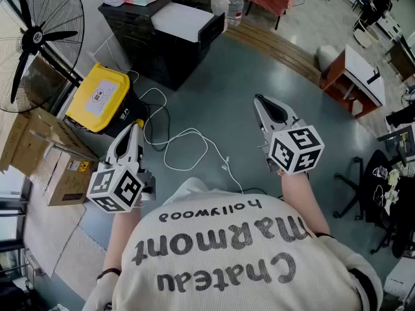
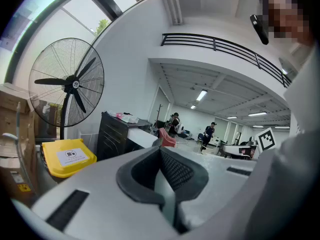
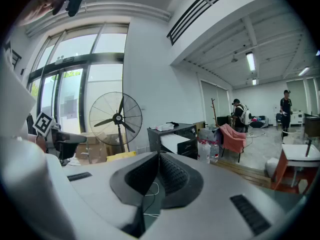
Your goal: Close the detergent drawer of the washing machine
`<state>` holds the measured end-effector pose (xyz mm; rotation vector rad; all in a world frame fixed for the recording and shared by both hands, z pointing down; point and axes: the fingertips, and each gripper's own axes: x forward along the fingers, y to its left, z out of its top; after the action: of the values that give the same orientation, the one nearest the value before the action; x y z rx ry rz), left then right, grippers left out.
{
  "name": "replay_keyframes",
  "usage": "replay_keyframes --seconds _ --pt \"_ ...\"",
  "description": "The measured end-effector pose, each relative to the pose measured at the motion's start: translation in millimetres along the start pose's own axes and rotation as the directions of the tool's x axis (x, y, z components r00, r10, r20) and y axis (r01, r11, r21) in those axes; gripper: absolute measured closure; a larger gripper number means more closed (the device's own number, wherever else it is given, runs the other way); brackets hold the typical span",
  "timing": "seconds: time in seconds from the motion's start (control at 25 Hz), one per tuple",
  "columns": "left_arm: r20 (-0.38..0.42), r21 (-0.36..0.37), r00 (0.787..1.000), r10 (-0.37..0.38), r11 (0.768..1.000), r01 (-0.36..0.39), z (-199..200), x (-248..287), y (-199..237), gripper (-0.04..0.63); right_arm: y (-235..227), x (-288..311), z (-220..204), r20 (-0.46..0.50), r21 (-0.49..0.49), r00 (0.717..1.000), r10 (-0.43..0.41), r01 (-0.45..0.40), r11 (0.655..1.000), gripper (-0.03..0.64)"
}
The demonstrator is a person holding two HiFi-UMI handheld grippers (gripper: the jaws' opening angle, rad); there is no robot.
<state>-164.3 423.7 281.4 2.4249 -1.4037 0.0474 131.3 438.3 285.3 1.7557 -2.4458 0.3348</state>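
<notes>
No washing machine and no detergent drawer show in any view. In the head view my left gripper [image 1: 133, 128] is held out over the grey floor at the left, pointing away from me toward a yellow bin. At the right, my right gripper [image 1: 259, 100] points the same way over bare floor. Both point nearly level. In the left gripper view the left gripper [image 2: 160, 147] has its pads meeting at the tip with nothing between them. The right gripper [image 3: 159, 154] in its own view is likewise shut and holds nothing.
A black cabinet [image 1: 159, 41] stands ahead, a standing fan [image 1: 35, 37] at far left, a yellow-lidded bin [image 1: 97, 97] and cardboard boxes [image 1: 39, 154] below it. A white cable [image 1: 188, 141] snakes over the floor between the grippers. Water bottles [image 1: 228, 5] and a red-legged table [image 1: 353, 76] are farther off.
</notes>
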Motion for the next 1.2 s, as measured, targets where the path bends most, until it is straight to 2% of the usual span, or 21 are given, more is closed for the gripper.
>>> replay_keyframes --seconds 0.32,0.52,0.6,0.84,0.96,1.2 --pt "-0.027 -0.016 1.0 0.01 1.0 -0.01 -7 14 12 0.588 -9 16 -14 -0.043 0.011 0.999 -0.02 0.021 1.0 0.584" --pt "-0.045 -0.04 0.999 0.002 0.999 -0.004 -11 40 27 0.588 -16 40 -12 -0.004 0.157 1.0 0.019 -0.018 0.988 0.584" --pt "-0.053 -0.055 0.999 -0.002 0.998 -0.001 -10 54 34 0.588 -19 55 -9 -0.009 0.179 1.0 0.027 -0.025 0.984 0.583" --pt "-0.053 -0.106 0.998 -0.024 0.994 0.018 14 104 58 0.588 -32 110 -1 -0.056 0.168 0.998 0.01 -0.001 0.986 0.583" --pt "-0.063 -0.085 0.998 -0.012 0.996 0.006 26 131 73 0.588 -40 136 8 -0.059 0.183 0.998 0.004 0.007 0.983 0.583" --pt "-0.081 -0.07 0.996 -0.044 0.997 0.038 53 183 98 0.588 -59 188 31 -0.054 0.186 0.998 -0.03 0.04 0.982 0.583"
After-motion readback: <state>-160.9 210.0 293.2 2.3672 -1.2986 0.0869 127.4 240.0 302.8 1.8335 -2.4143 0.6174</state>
